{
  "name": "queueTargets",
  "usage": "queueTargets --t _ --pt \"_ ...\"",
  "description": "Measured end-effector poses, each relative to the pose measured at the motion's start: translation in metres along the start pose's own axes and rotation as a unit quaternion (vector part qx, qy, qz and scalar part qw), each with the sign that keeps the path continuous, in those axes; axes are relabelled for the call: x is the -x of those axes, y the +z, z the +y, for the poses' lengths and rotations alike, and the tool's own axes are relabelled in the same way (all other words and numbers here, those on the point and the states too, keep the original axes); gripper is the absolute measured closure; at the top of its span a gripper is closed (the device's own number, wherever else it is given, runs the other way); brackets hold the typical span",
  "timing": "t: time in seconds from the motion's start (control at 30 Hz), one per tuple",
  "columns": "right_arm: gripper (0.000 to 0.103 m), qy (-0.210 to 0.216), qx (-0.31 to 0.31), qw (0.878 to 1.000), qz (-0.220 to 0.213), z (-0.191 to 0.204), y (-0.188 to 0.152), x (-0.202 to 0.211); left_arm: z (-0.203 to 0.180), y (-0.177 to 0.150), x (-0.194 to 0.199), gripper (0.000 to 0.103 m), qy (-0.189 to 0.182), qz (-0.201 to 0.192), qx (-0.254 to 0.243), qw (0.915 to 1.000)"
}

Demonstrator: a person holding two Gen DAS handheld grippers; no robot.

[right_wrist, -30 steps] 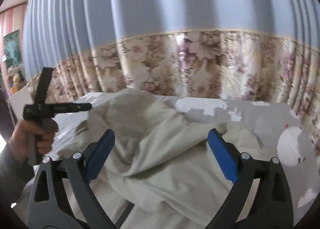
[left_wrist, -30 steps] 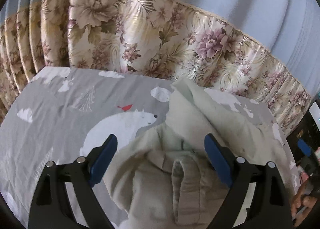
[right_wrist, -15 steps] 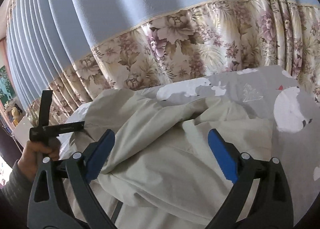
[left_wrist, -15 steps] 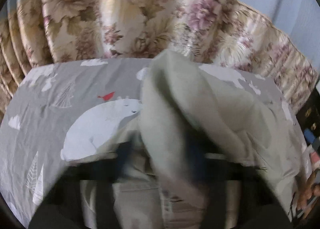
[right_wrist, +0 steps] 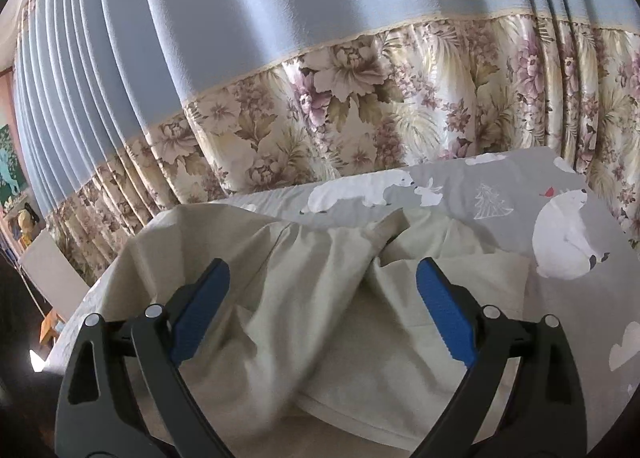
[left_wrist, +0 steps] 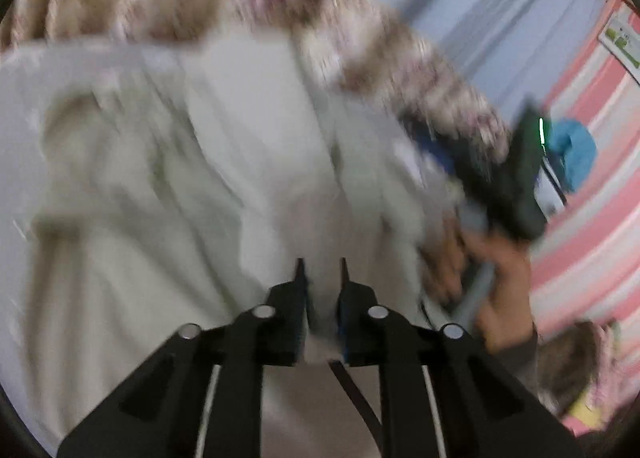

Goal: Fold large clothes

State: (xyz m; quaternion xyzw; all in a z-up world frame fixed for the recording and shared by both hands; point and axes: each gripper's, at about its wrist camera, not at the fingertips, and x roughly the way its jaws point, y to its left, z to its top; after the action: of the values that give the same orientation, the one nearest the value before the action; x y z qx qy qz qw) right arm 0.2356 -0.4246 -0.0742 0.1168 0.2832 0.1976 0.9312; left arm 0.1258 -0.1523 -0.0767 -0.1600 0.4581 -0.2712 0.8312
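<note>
A large pale beige garment (left_wrist: 240, 161) lies rumpled on a bed, heavily blurred in the left wrist view. My left gripper (left_wrist: 321, 264) has its jaws nearly together and still closing, with a fold of the garment pinched between the pads. At the right of that view a person's hand (left_wrist: 504, 270) grips a dark handle. In the right wrist view the garment (right_wrist: 312, 358) spreads in folds under my right gripper (right_wrist: 322, 264), which stands wide open above the cloth with nothing gripped.
The bed has a grey sheet (right_wrist: 500, 177) printed with polar bears. A blue and floral curtain (right_wrist: 360, 117) hangs close behind the bed. A pink striped wall (left_wrist: 580, 217) and a blue object (left_wrist: 576, 149) lie to the right.
My left gripper went from wide open to nearly shut on a fold of the garment and swung right. The hand with the left gripper has left the right wrist view.
</note>
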Motion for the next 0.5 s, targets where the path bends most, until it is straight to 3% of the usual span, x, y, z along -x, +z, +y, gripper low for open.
queueTargets --t 0.07,0.1,0.13,0.2,0.3,0.4,0.5 --pt "0.008 -0.001 0.005 1.000 0.011 0.003 -0.003 -0.007 0.002 -0.010 -0.007 0.074 0.022 0.010 -0.002 0.9997" --pt "0.008 -0.004 0.008 1.000 0.016 0.004 -0.005 -0.009 0.004 -0.011 -0.004 0.064 0.031 0.009 -0.006 0.9995" --pt "0.008 -0.007 0.011 1.000 0.023 0.005 -0.006 -0.012 0.004 -0.010 0.005 0.061 0.042 -0.004 -0.017 0.9990" --pt "0.008 -0.018 0.017 0.999 0.031 0.008 -0.008 -0.016 0.000 -0.004 0.028 0.037 0.070 -0.045 -0.037 0.9958" --pt "0.008 -0.021 0.027 0.999 0.041 0.013 -0.011 -0.021 -0.009 0.021 0.072 0.022 0.120 -0.128 -0.074 0.9816" --pt "0.008 -0.023 0.040 0.998 0.050 0.019 -0.014 -0.025 -0.007 0.052 0.085 0.015 0.159 -0.164 -0.085 0.9699" --pt "0.008 -0.032 0.055 0.996 0.061 0.024 -0.018 -0.029 0.001 0.092 0.062 0.012 0.205 -0.150 -0.106 0.9614"
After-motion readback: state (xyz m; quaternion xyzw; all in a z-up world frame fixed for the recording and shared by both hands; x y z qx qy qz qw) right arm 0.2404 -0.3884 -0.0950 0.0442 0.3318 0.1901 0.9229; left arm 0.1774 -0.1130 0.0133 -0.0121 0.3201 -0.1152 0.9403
